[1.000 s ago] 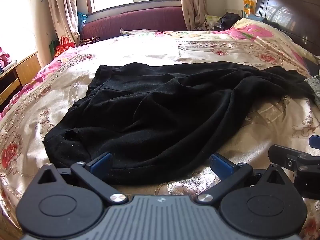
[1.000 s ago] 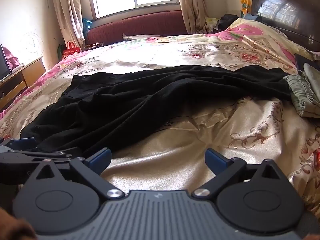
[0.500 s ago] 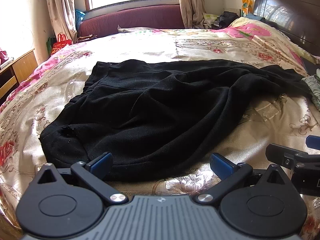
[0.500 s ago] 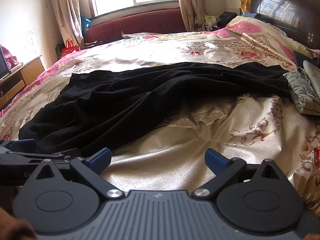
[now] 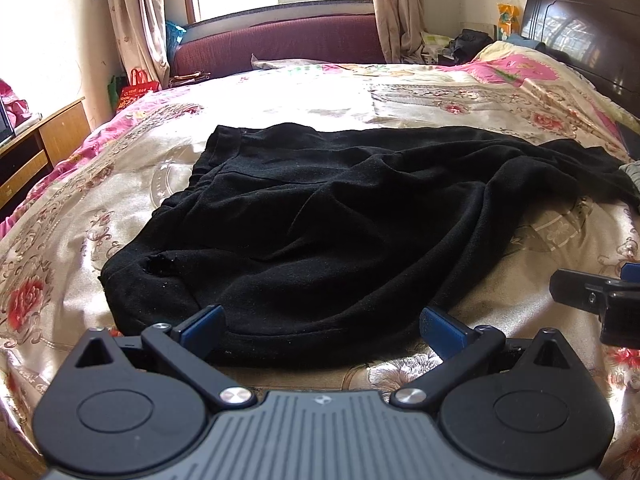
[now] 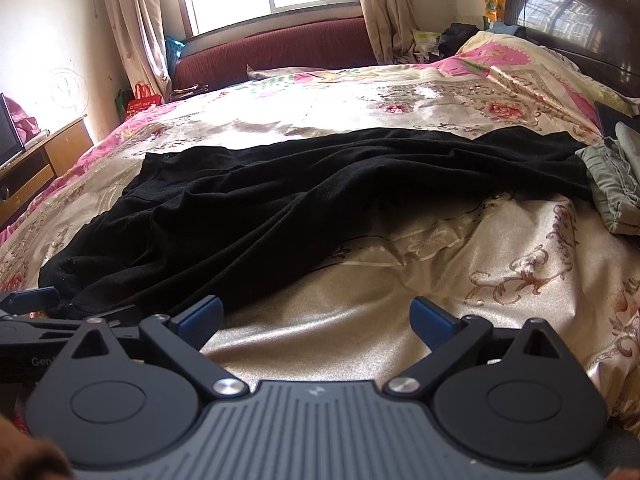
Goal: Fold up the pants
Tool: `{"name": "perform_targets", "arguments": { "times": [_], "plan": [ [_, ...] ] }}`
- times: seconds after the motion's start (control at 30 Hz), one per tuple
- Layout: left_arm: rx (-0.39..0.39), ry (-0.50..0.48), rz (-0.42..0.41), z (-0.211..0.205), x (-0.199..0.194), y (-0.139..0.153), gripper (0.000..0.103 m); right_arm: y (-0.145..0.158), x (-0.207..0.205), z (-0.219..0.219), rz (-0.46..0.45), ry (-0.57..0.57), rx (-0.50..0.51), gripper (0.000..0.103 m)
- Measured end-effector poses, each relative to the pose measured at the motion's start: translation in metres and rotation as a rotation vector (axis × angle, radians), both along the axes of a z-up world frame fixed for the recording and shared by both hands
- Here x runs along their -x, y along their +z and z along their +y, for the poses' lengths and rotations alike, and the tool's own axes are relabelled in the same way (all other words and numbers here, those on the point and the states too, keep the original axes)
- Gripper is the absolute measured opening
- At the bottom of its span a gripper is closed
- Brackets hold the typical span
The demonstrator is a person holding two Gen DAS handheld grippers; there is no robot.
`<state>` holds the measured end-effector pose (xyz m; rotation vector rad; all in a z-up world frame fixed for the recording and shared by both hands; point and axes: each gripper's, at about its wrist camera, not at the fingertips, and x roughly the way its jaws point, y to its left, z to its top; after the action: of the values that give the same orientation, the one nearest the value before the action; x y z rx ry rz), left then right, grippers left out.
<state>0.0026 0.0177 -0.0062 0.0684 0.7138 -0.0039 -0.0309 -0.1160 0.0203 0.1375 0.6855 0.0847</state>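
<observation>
Black pants lie crumpled across a floral bedspread, waistband at the far left, legs running off to the right. They also show in the right wrist view. My left gripper is open and empty, low over the pants' near edge. My right gripper is open and empty over bare bedspread, to the right of the pants' near edge. The right gripper shows at the right edge of the left wrist view; the left gripper shows at the left edge of the right wrist view.
Folded grey-green clothes lie at the right by the pants' leg ends. A dark headboard stands at the far right. A maroon bench sits under the window. A wooden cabinet stands at the left.
Both views have shifted slightly: the pants sit a little further right and lower in the left wrist view. Both grippers stay open and empty.
</observation>
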Motion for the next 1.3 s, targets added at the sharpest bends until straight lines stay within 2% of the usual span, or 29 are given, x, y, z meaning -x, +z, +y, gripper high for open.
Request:
{"name": "perform_targets", "arguments": {
  "times": [0.13,0.33,0.47,0.6,0.8,0.9,0.93,1.0,1.03,1.07,1.13,1.3],
  "plan": [
    [-0.005,-0.012,0.011,0.0,-0.003,-0.004,0.103,0.001,-0.013,-0.004,0.001,-0.015,-0.019,0.1],
    [-0.101,-0.026,-0.029,0.003,-0.006,-0.002,0.103,0.004,-0.028,-0.009,0.005,-0.037,-0.044,0.1],
    [-0.132,0.046,-0.058,0.033,-0.011,0.004,0.103,0.005,-0.034,0.002,0.015,0.0,-0.061,0.099],
    [-0.176,0.158,-0.083,0.078,-0.023,0.01,0.103,0.006,-0.039,0.022,0.024,0.073,-0.068,0.099],
    [-0.123,0.287,-0.014,0.139,-0.046,-0.004,0.103,-0.002,-0.056,0.053,0.071,0.128,-0.068,0.099],
    [-0.014,0.28,0.036,0.156,-0.057,-0.015,0.103,-0.009,-0.064,0.063,0.099,0.14,-0.063,0.099],
    [-0.002,0.269,0.044,0.154,-0.054,-0.019,0.103,-0.011,-0.067,0.066,0.108,0.142,-0.058,0.099],
    [-0.007,0.244,0.052,0.151,-0.06,-0.024,0.092,-0.014,-0.072,0.072,0.126,0.148,-0.055,0.099],
    [-0.016,0.225,0.058,0.147,-0.059,-0.023,0.078,-0.016,-0.075,0.075,0.134,0.152,-0.055,0.099],
    [-0.007,0.209,0.064,0.146,-0.06,-0.024,0.072,-0.016,-0.077,0.078,0.137,0.156,-0.053,0.099],
    [0.003,0.202,0.056,0.147,-0.058,-0.026,0.071,-0.017,-0.08,0.084,0.139,0.17,-0.047,0.099],
    [0.082,0.208,0.058,0.162,-0.055,-0.023,0.06,-0.024,-0.085,0.09,0.149,0.18,-0.034,0.099]
  ]
}}
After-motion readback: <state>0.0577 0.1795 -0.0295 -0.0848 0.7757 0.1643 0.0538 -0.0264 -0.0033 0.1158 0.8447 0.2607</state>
